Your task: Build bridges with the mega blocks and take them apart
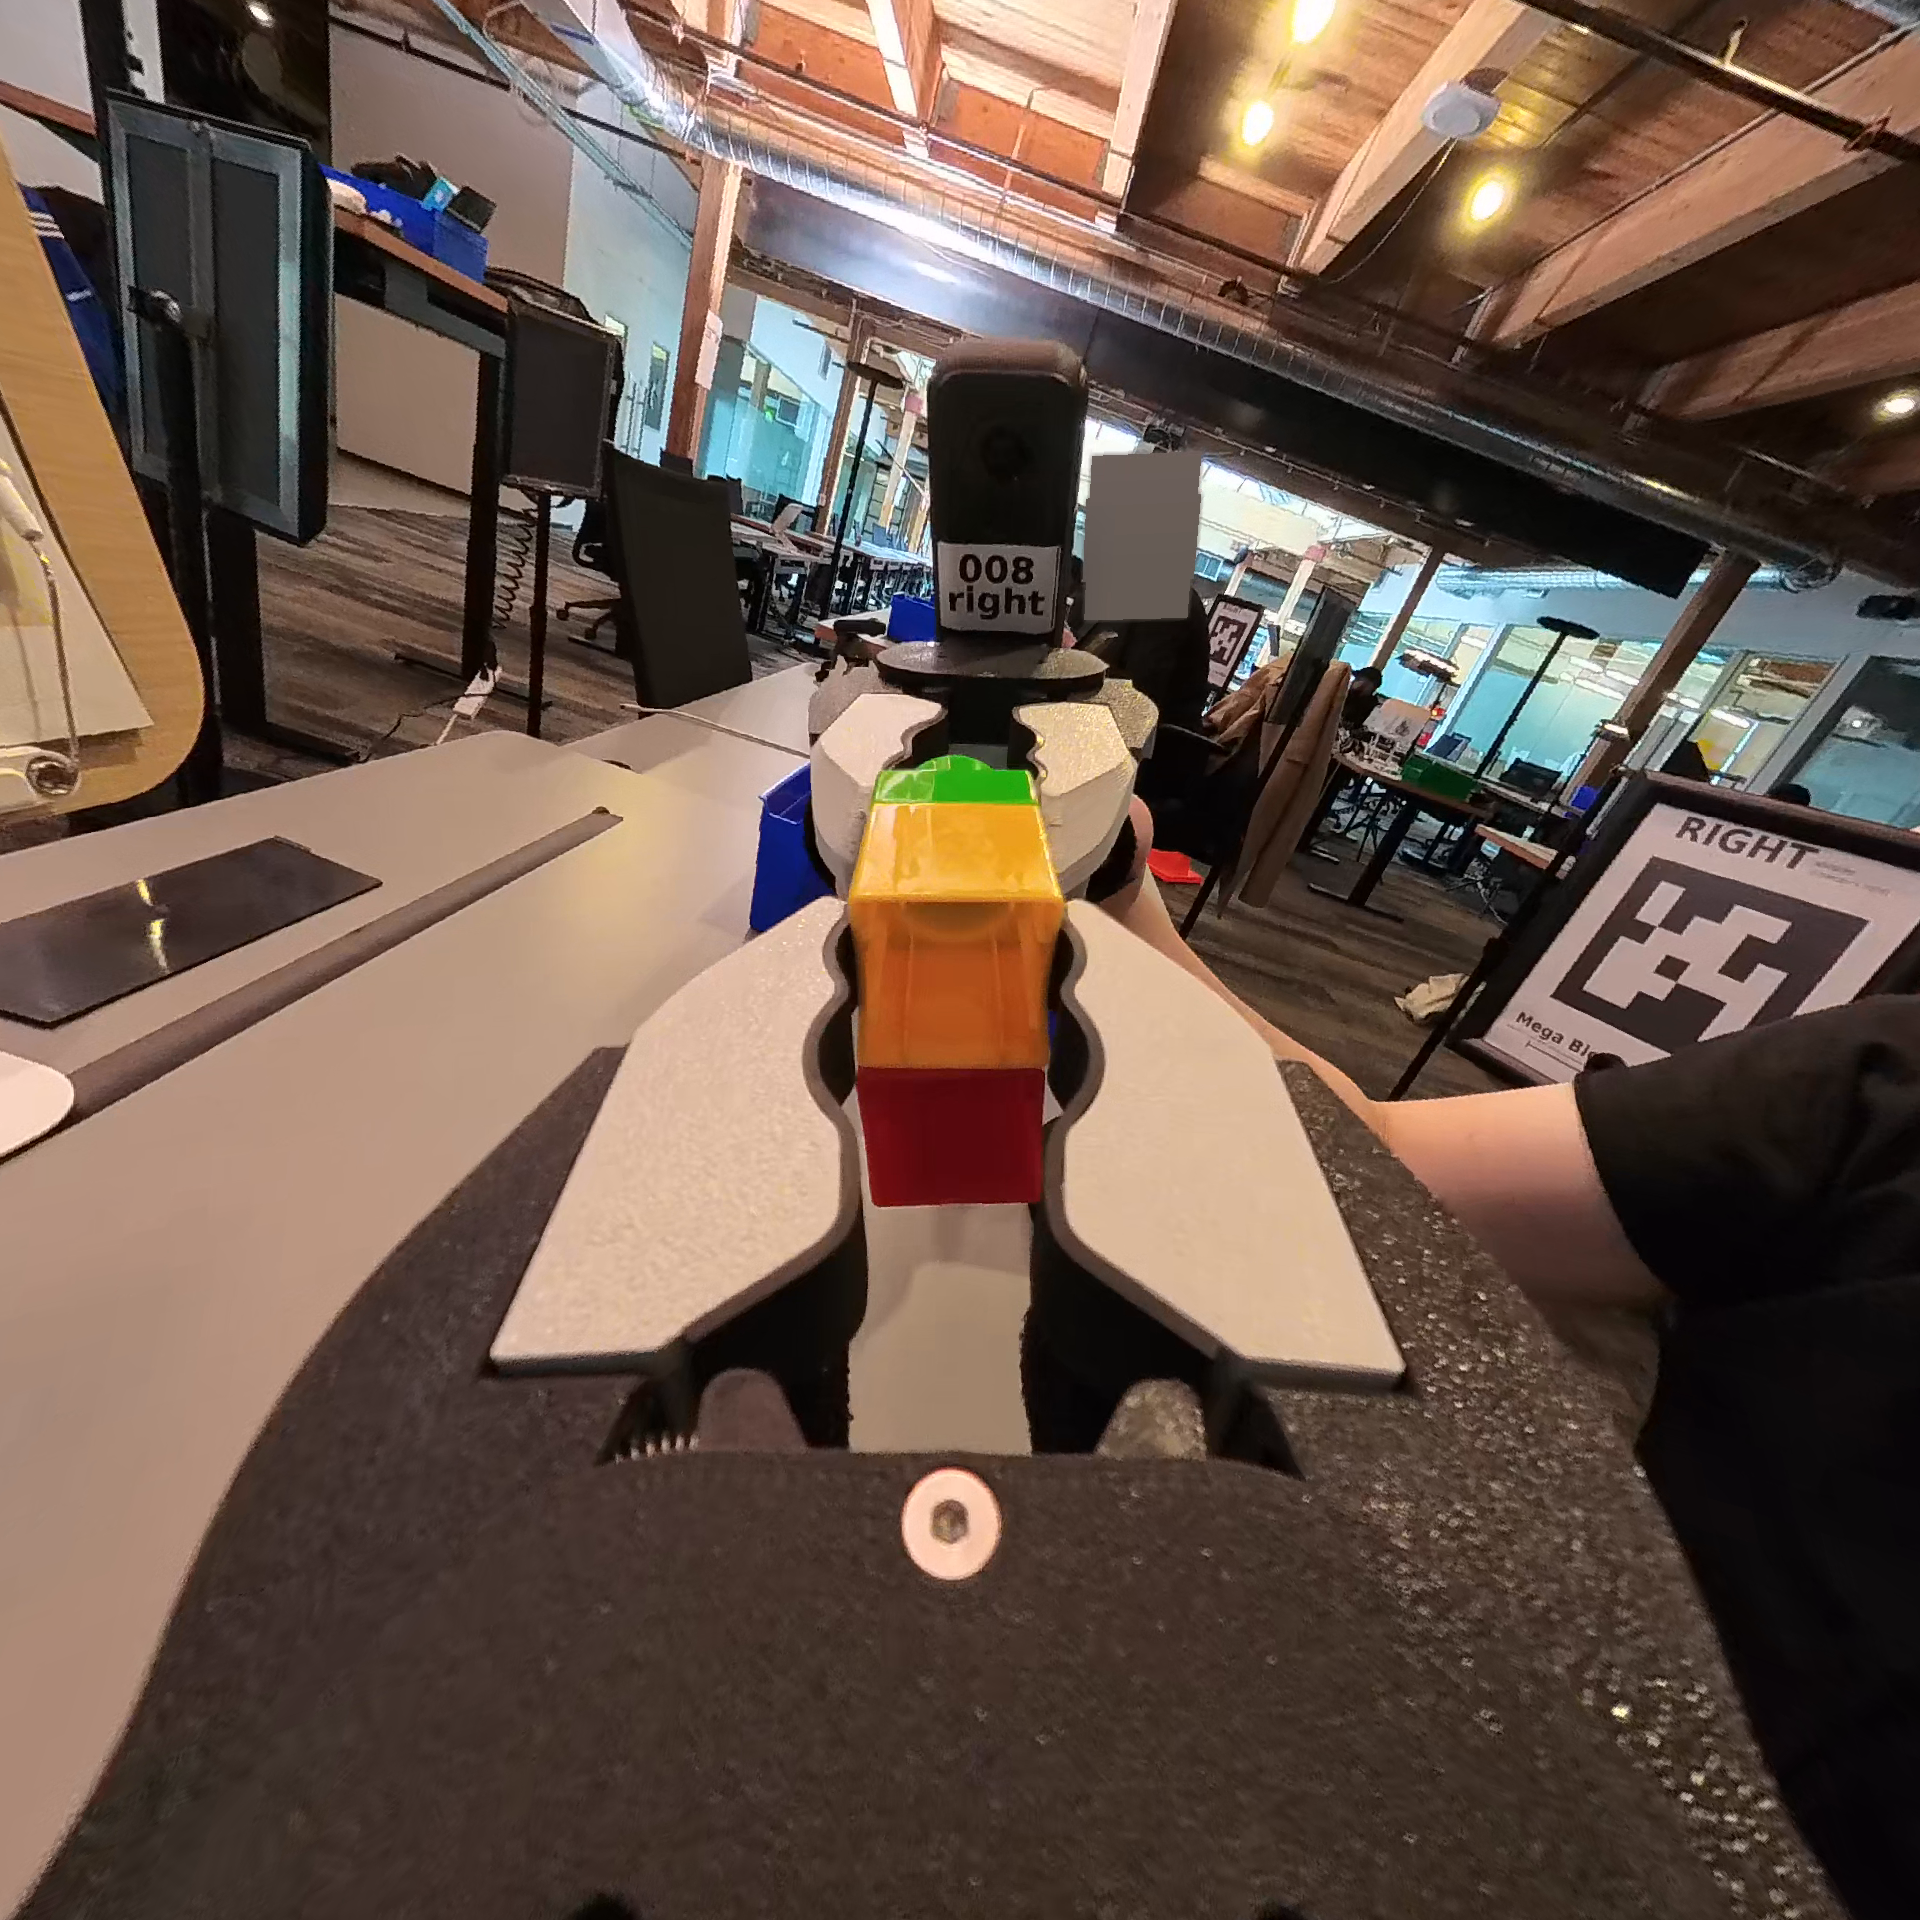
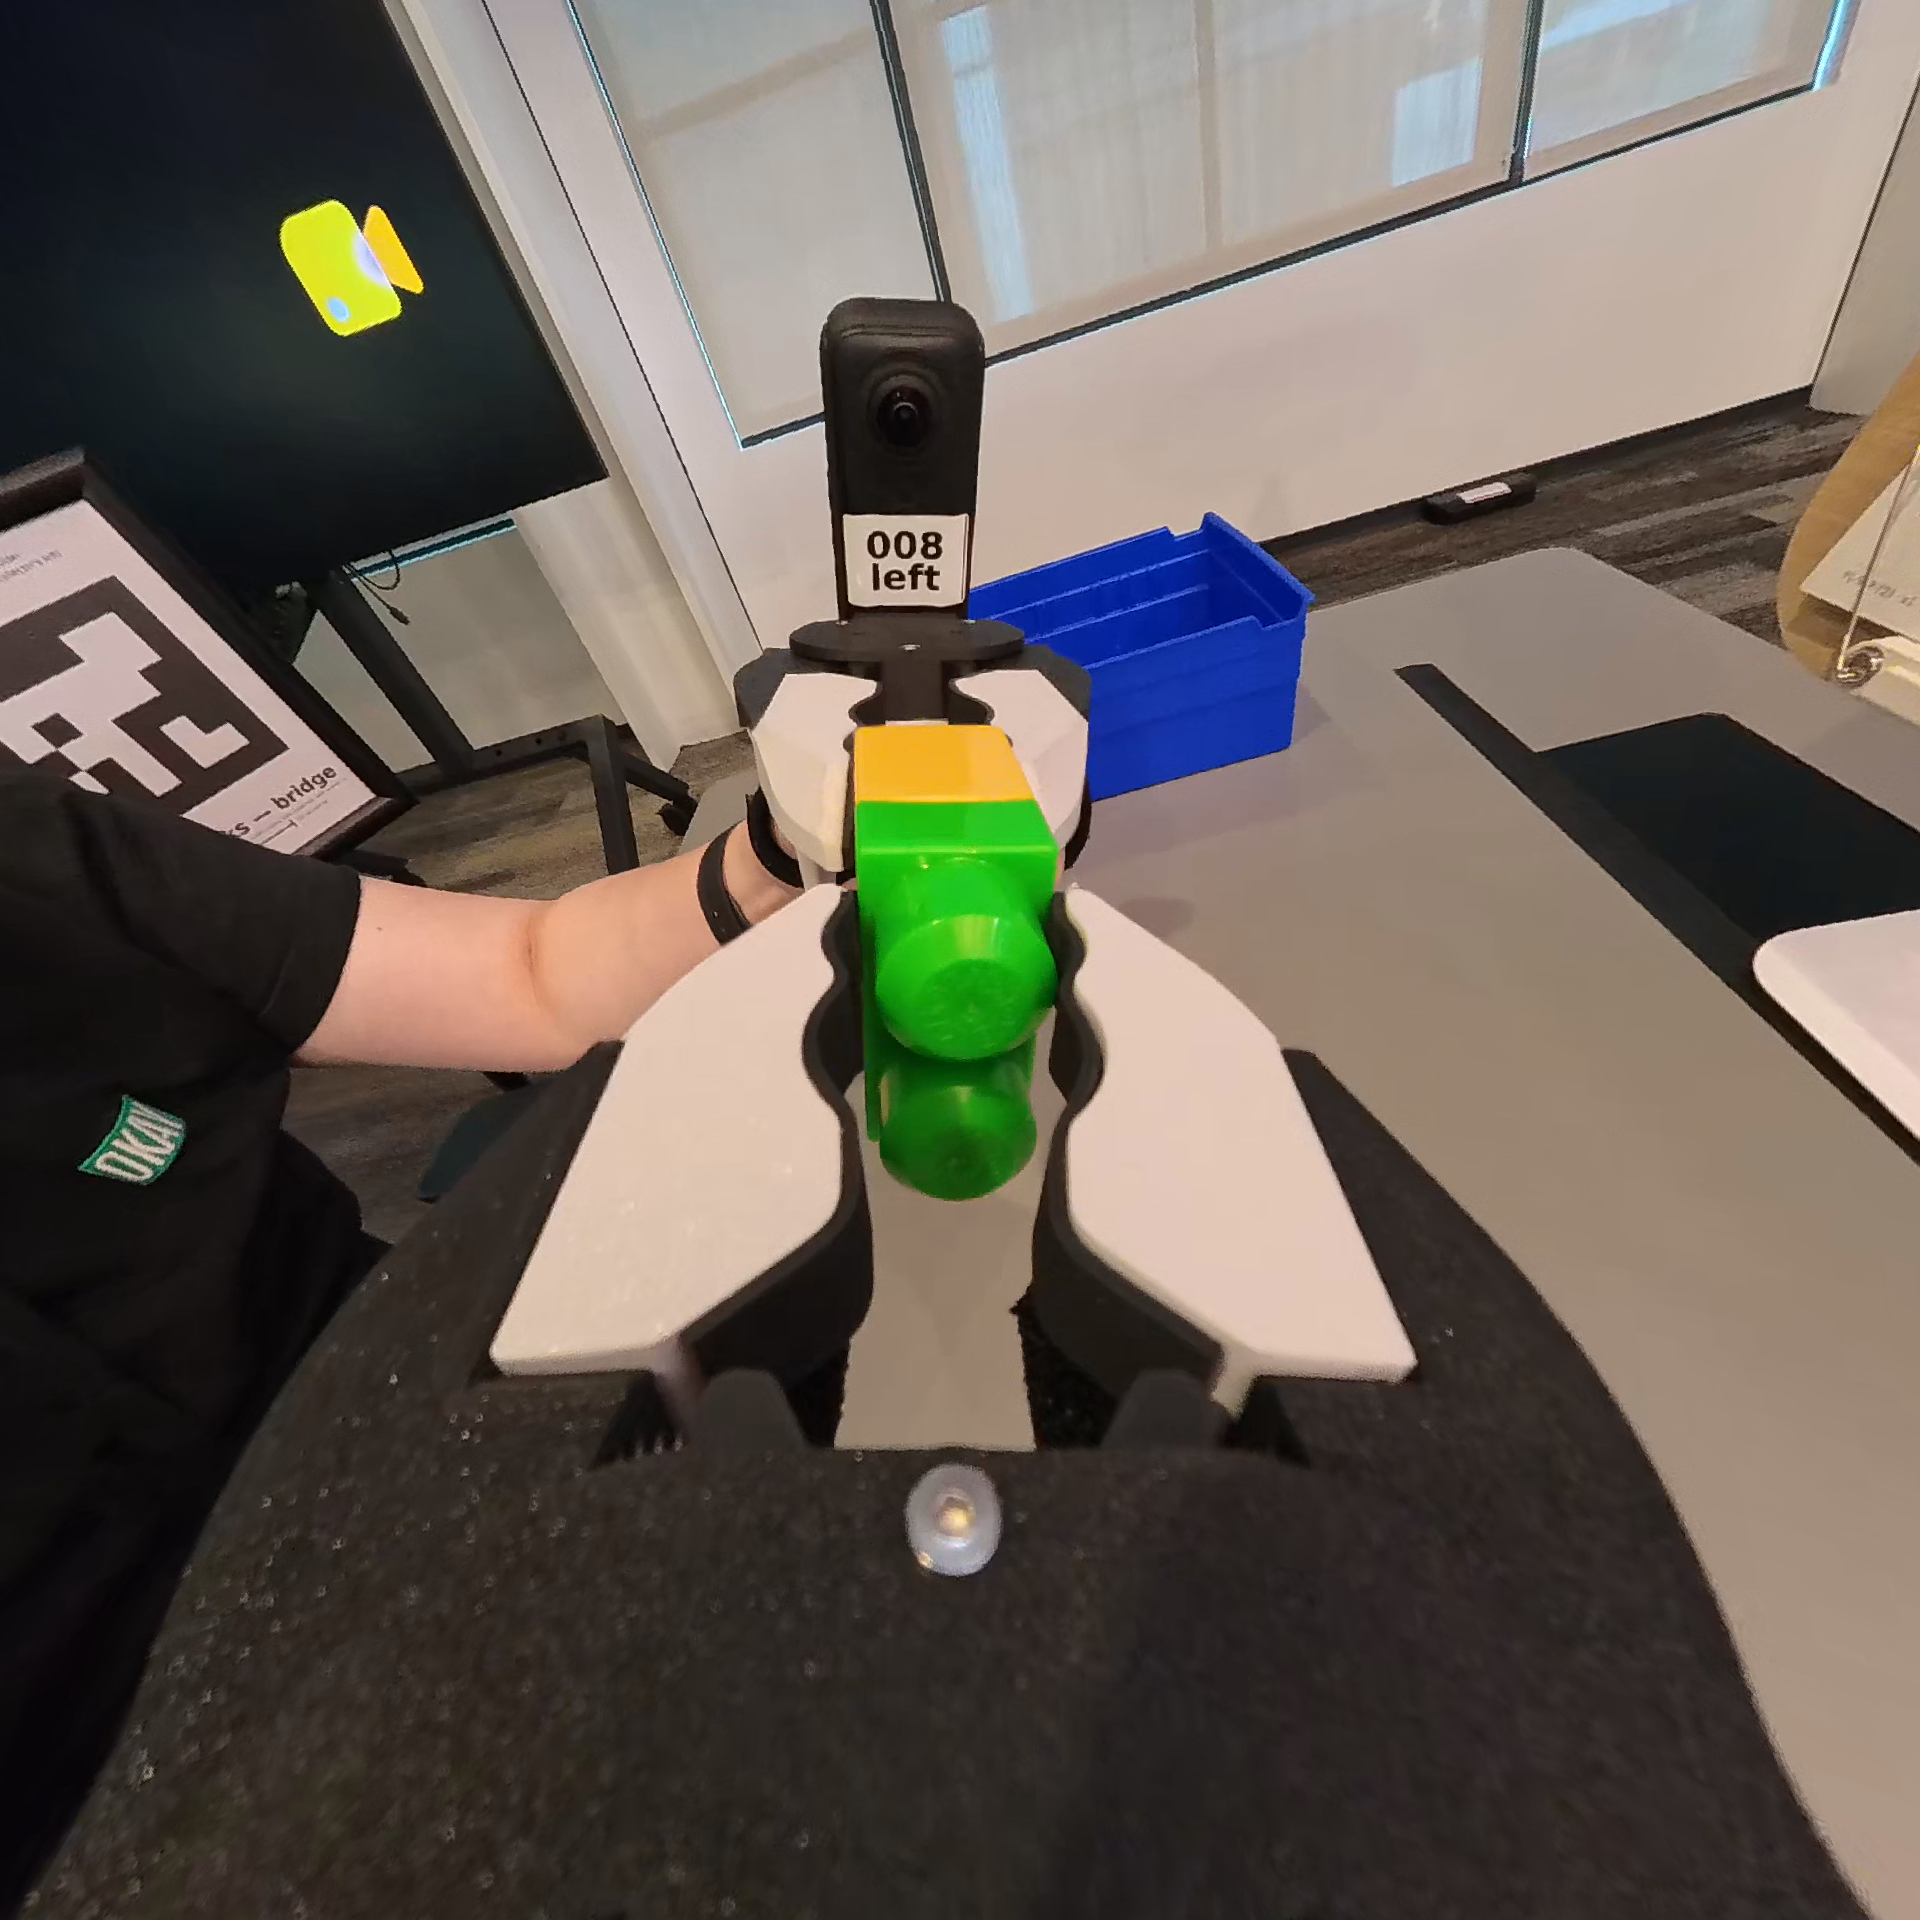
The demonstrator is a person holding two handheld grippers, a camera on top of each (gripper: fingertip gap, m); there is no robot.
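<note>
two hand-held grippers clamped on one block stack

the left hand-held gripper (image 1: 951,997) is clenched on the yellow block (image 1: 951,935), with a red block (image 1: 951,1135) joined just below it. facing it from the far side, the right hand-held gripper (image 2: 956,987) grips the green block (image 2: 956,935) by its sides, studs pointing back at its own camera. green and yellow blocks touch, held in the air between the two above the grey tabletop (image 2: 1403,1039). a blue bin (image 2: 1174,655) sits on the tabletop's far part, well apart.

Left gripper (image 1: 951,971): 2 white fingers, black speckled body, 1 silver screw; black sleeve (image 1: 1756,1164).
</note>
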